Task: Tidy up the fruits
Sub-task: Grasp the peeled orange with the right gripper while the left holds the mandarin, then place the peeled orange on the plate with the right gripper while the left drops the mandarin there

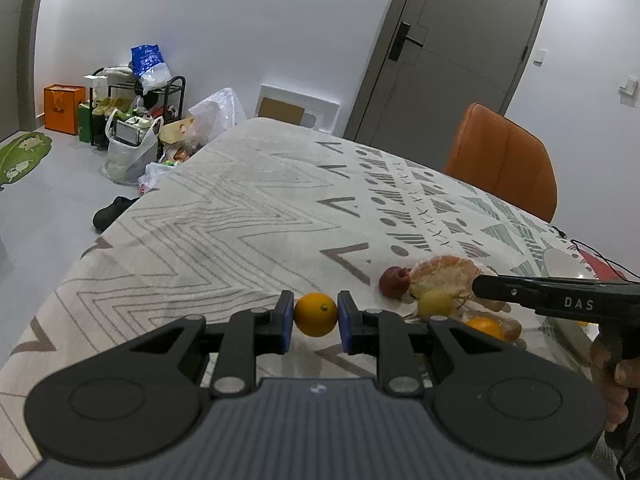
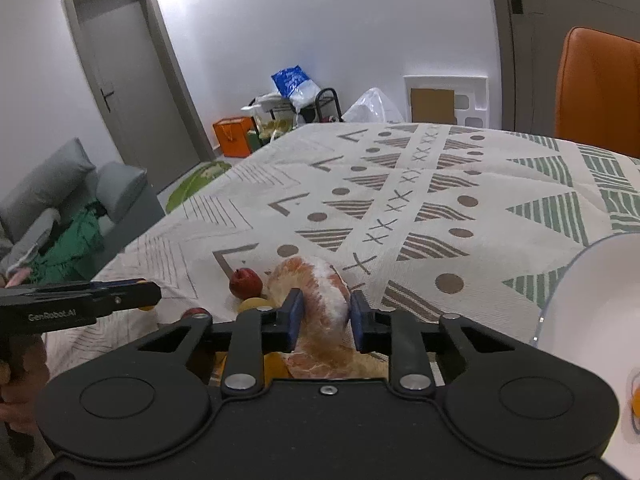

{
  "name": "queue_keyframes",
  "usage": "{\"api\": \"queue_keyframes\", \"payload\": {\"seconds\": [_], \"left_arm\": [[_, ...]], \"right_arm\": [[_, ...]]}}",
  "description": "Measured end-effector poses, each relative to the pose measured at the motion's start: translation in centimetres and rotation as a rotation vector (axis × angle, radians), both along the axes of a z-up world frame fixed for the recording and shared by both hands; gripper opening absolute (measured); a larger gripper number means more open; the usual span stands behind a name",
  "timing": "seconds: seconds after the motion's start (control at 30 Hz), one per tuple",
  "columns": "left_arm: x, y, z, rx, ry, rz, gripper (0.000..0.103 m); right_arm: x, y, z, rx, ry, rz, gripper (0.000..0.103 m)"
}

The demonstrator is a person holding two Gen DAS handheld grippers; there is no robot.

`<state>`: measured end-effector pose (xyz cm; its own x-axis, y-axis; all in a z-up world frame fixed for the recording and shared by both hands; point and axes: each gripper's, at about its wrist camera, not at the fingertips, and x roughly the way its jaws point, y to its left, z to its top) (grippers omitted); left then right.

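Observation:
My left gripper (image 1: 316,320) is shut on a small orange (image 1: 316,314) just above the patterned tablecloth (image 1: 240,220). To its right lie a dark red fruit (image 1: 394,282), a yellow-green fruit (image 1: 434,303), another orange (image 1: 486,326) and a big peeled pomelo (image 1: 444,270). My right gripper (image 2: 326,318) is shut on that peeled pomelo (image 2: 324,292), its blue pads pressing both sides. Seen from the left wrist, the right gripper (image 1: 486,288) reaches in from the right over the pile. From the right wrist, the left gripper (image 2: 150,294) shows side-on at the left.
A white plate (image 2: 580,300) sits at the right of the table, with something orange (image 2: 636,400) at the frame's edge. An orange chair (image 1: 504,160) stands behind the table. Bags and a rack (image 1: 132,120) crowd the floor by the wall. A grey sofa (image 2: 60,200) is at the left.

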<state>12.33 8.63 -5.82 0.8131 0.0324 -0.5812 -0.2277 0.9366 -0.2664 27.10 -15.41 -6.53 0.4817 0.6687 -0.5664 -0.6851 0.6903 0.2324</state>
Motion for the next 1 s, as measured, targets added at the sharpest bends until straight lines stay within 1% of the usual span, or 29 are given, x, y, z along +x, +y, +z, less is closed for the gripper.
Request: {"api": "queue_keyframes", "payload": {"seconds": [0.13, 0.33, 0.63, 0.83, 1.0], "left_arm": [[0.0, -0.6, 0.4, 0.004, -0.011, -0.012, 0.022], [0.5, -1.8, 1.5, 0.013, -0.037, -0.042, 0.022], [1.3, -4.8, 2.9, 0.026, -0.073, -0.115, 0.022], [2.1, -7.4, 3.7, 0.043, -0.09, -0.171, 0.022], [2.4, -9.5, 4.0, 0.049, -0.103, -0.207, 0.022]], "right_arm": [[-0.6, -0.9, 0.7, 0.055, 0.003, -0.004, 0.016], [-1.8, -2.4, 2.1, 0.108, -0.021, -0.016, 0.013], [-3.0, -4.5, 3.2, 0.15, -0.056, -0.061, 0.012], [-4.0, -7.6, 4.4, 0.181, -0.096, -0.119, 0.011], [-4.4, -10.2, 4.6, 0.203, -0.112, -0.162, 0.011]]}}
